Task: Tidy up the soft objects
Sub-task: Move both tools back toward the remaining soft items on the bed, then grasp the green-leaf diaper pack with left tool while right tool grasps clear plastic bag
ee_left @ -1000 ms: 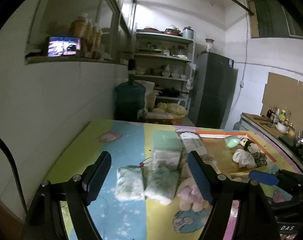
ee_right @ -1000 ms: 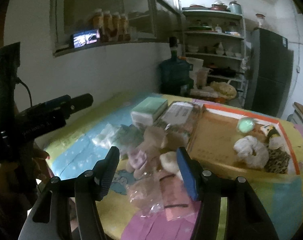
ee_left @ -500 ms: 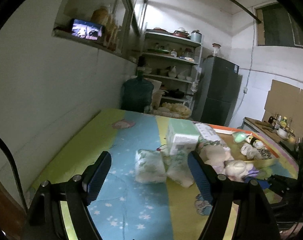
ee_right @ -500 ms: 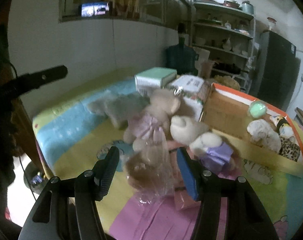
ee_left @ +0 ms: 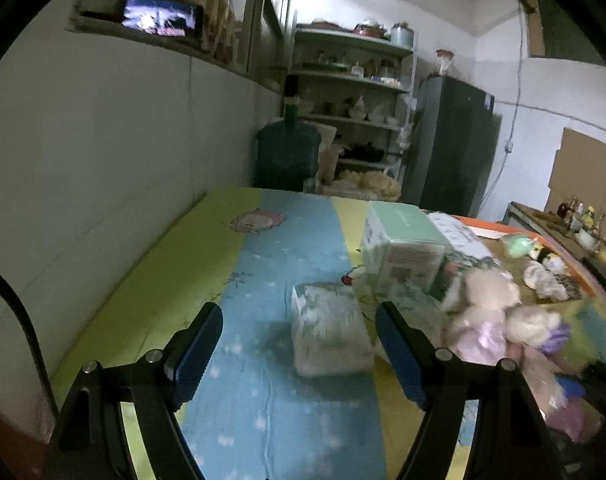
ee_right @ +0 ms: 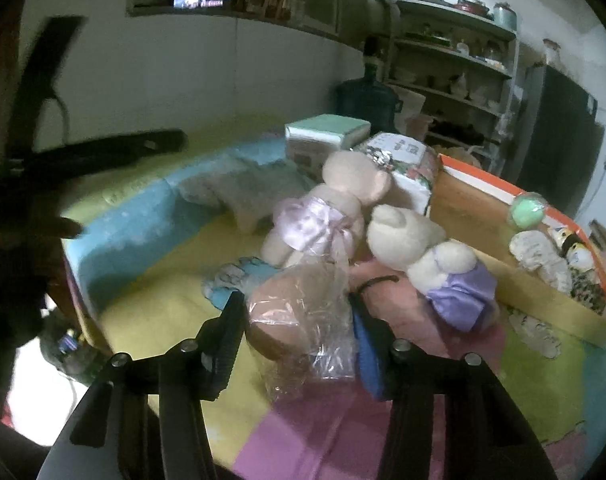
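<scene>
The shallow cardboard tray with an orange rim [ee_right: 479, 216], ahead and to the right of my right claw [ee_right: 299, 332], already holds a few small soft items, among them a pale green ball [ee_right: 527, 211] and a white fluffy piece [ee_right: 539, 254], so I judge the sorting begun but far from finished. Outside the tray, just ahead of that claw, lie a cream plush bear in a lilac satin dress [ee_right: 327, 216] and a second cream plush in purple [ee_right: 435, 264]. My right claw's fingers stand on either side of a tan plush wrapped in clear plastic [ee_right: 299, 312]; whether they press it I cannot tell. My left claw [ee_left: 299, 344] is spread wide and empty, with a soft white plastic-wrapped pack [ee_left: 329, 332] between and just beyond its fingers. Motion blur smears the plush in the left view, and dim light hides the tray's smallest contents.
</scene>
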A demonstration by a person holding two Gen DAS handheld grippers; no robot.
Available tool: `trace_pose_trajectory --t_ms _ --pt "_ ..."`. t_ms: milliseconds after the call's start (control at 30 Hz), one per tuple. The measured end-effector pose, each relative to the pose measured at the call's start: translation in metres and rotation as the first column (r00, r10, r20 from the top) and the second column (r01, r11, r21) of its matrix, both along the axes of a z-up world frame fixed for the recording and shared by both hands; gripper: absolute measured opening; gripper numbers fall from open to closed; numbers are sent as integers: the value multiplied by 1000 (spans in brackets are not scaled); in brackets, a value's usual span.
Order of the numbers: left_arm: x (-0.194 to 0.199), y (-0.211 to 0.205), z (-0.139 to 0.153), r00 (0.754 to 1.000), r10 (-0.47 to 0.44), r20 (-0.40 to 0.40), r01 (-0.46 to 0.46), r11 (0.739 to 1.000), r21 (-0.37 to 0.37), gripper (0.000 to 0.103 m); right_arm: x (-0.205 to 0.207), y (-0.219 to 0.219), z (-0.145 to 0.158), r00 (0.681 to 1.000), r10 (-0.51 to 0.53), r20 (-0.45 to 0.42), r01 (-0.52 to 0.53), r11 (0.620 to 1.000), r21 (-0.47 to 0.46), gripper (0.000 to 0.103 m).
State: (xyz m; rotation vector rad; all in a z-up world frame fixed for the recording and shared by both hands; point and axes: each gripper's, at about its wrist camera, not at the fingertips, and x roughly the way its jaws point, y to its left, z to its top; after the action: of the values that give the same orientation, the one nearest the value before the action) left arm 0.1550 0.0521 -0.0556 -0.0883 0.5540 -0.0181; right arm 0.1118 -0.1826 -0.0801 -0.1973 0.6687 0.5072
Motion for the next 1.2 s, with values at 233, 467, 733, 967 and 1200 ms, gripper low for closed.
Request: trace_pose_trajectory --t_ms 233,467,733,967,1200 --pt "52 -2 -25 987 -20 -158 8 997 -75 78 -6 2 19 999 26 25 -29 994 107 52" --pt "65 -6 -42 962 -51 -268 24 994 -103 79 5 1 18 999 34 5 -34 988 150 52" --pt "59 -11 -40 961 -108 -254 88 992 -89 50 7 -3 17 999 33 -4 -32 983 183 52" --pt "46 -10 -35 972 -89 -218 67 992 -109 36 8 -4 23 1000 24 0 -23 979 204 52" --pt "32 -1 -16 985 -61 -161 42 992 -119 35 13 -4 35 1000 19 21 -24 973 230 52"
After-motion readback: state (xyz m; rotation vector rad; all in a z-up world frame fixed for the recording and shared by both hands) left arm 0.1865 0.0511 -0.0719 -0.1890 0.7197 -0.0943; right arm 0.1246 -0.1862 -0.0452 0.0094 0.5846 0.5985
